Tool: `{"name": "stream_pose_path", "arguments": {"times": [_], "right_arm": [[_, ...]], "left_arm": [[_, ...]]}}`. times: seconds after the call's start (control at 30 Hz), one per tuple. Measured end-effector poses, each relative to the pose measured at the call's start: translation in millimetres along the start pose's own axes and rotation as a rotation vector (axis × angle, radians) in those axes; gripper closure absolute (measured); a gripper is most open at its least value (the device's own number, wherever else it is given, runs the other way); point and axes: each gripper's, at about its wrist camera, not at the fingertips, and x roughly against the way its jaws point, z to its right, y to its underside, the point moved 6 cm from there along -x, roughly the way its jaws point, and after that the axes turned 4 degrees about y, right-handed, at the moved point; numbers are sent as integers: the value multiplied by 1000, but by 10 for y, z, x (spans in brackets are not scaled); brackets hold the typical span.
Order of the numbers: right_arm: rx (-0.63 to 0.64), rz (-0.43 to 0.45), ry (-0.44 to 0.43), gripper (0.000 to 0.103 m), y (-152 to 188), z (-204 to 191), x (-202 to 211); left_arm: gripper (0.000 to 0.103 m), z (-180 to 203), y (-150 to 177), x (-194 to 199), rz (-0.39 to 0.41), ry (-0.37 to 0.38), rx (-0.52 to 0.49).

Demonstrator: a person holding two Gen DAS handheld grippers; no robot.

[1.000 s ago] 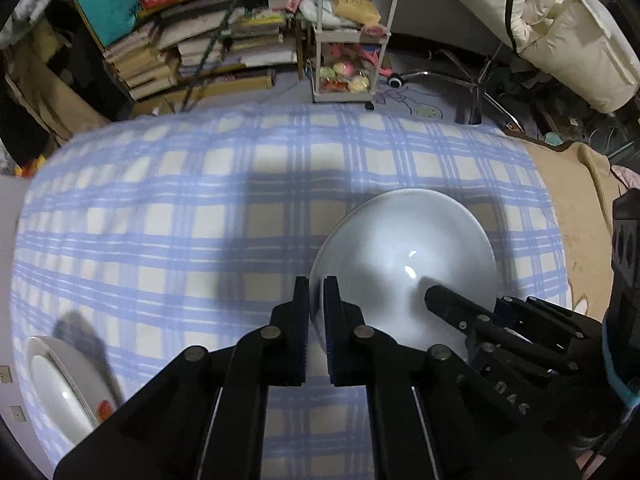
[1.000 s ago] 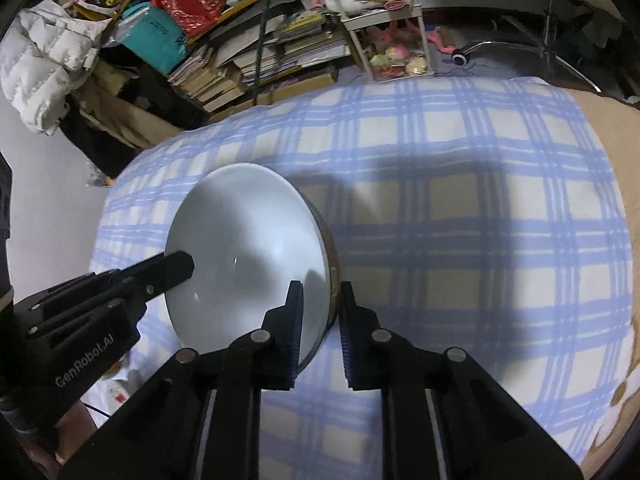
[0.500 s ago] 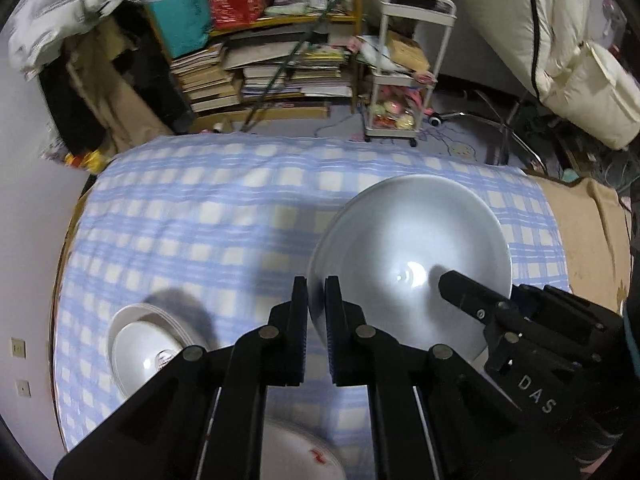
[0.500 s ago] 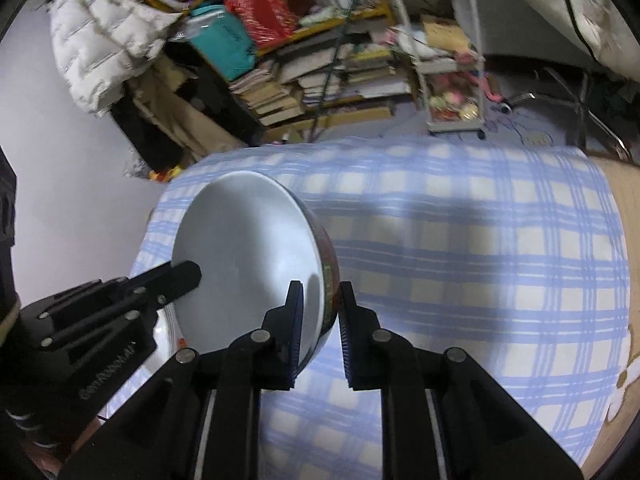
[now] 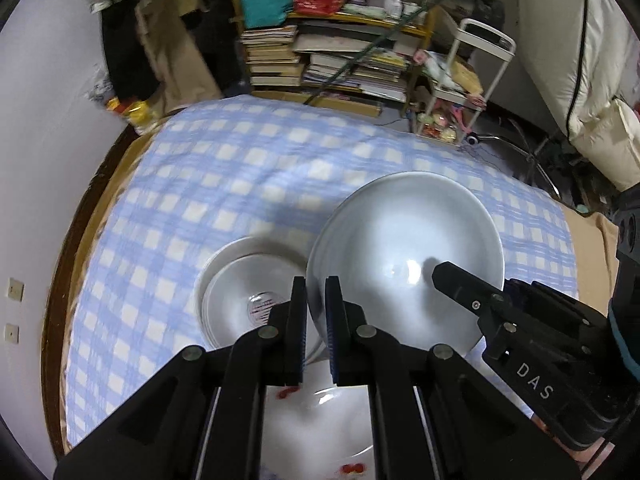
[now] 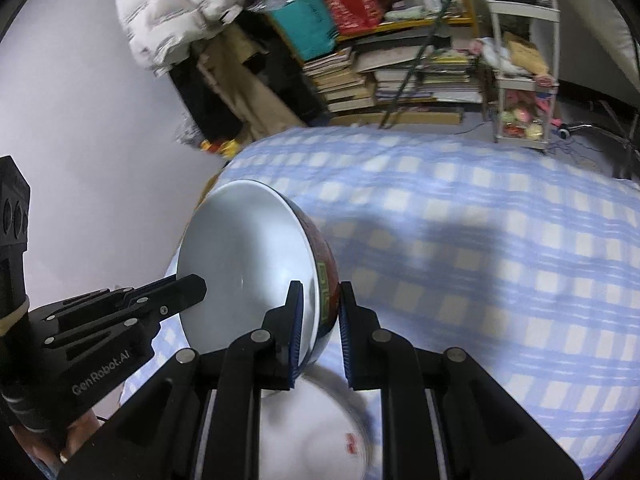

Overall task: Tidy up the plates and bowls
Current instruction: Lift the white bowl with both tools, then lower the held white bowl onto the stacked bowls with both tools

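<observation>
CHANGE: large white ceramic bowl (image 5: 404, 256), rim clamped by left hand-held gripper (image 5: 316, 320) at 9 o'clock and right hand-held gripper (image 6: 318, 320) at 3, now hangs above stacked white bowls (image 5: 248, 288) on checked surface (image 5: 224, 168) | MEANS: carry nearly over stack; nesting comes next.

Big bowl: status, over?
Left gripper and right gripper both clamped on big bowl's rim, bowl off the cloth. Stacked bowls just left. Flat plate underneath. Nothing blocking.

"DAS" stands in pale letters on the right gripper (image 5: 436, 276), at four o'clock; "GenRobot.AI" runs along the left gripper (image 6: 196, 288), at eight o'clock.
</observation>
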Motion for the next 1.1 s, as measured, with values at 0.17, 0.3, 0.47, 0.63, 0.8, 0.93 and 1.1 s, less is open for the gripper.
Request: {"name": "stream_pose_path", "arguments": {"times": [0.17, 0.3, 0.47, 0.63, 0.8, 0.93, 1.1], "right_arm": [[43, -28, -18, 84, 110, -285, -191], [58, -44, -36, 84, 190, -403, -353], [91, -54, -35, 84, 315, -477, -561], [129, -53, -17, 84, 379, -518, -767], [171, -49, 6, 84, 395, -578, -863], [199, -51, 21, 85, 423, -630, -975], [234, -43, 57, 84, 475, -670, -1045]], "left_arm": [[94, -346, 158, 13, 8, -29, 34], [94, -569, 297, -69, 7, -43, 66], [94, -724, 469, -235, 2, -33, 96], [93, -861, 627, -449, 4, -3, 152], [93, -984, 721, -613, -10, 38, 216], [93, -1008, 713, -628, -2, -6, 195], [93, -1061, 696, -637, 6, -13, 195]]}}
